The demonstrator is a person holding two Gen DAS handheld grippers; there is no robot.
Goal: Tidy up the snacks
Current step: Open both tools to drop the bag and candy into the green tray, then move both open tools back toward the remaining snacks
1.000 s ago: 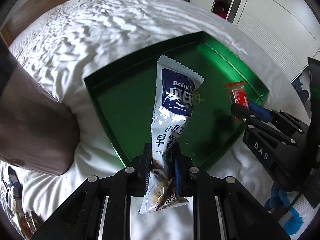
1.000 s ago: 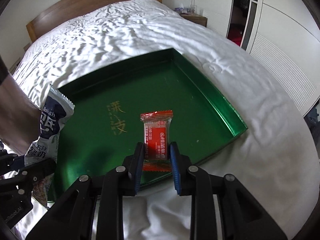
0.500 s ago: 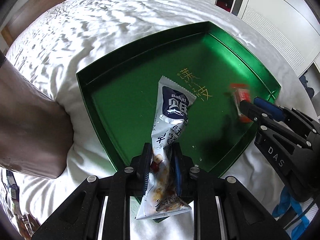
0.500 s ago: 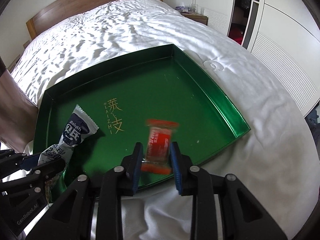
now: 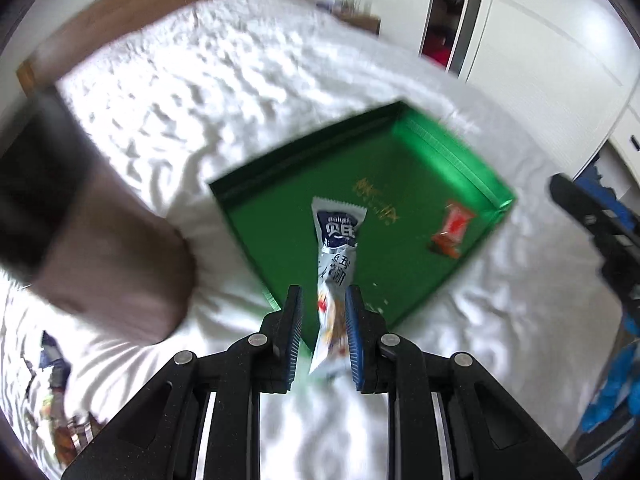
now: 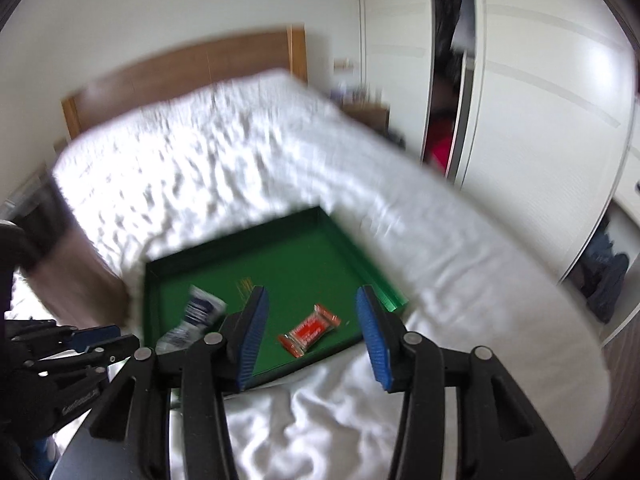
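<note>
Pinching the bottom end of a long snack packet (image 5: 338,236), the left gripper (image 5: 322,292) has its jaws pressed in on it. The packet's top end reaches over the near corner of the green tray (image 5: 400,152).

In the right wrist view the right gripper (image 6: 310,292) has its jaws spread wide. They have just been opening, and nothing is held between them. The red candy (image 6: 310,330) lies flat on the tray floor, close to the tray's near edge, and shows in the gap between the two blue pads (image 6: 252,332).

The tray sits on the white bed (image 5: 200,80). Most of the tray floor is bare green, with open room toward its far walls. White cover lies all around it. The wooden headboard (image 6: 180,68) is at the top of the frame and the white wardrobe doors (image 6: 540,100) fill the right side.

Both views are blurry. The gold writing on the tray cannot be read. At the left of the left wrist view, part of a person (image 5: 112,248) presses into the bed; I cannot tell if it is an arm or a leg. Some small things (image 5: 60,420) at the lower left are cut off and too smeared to name.
</note>
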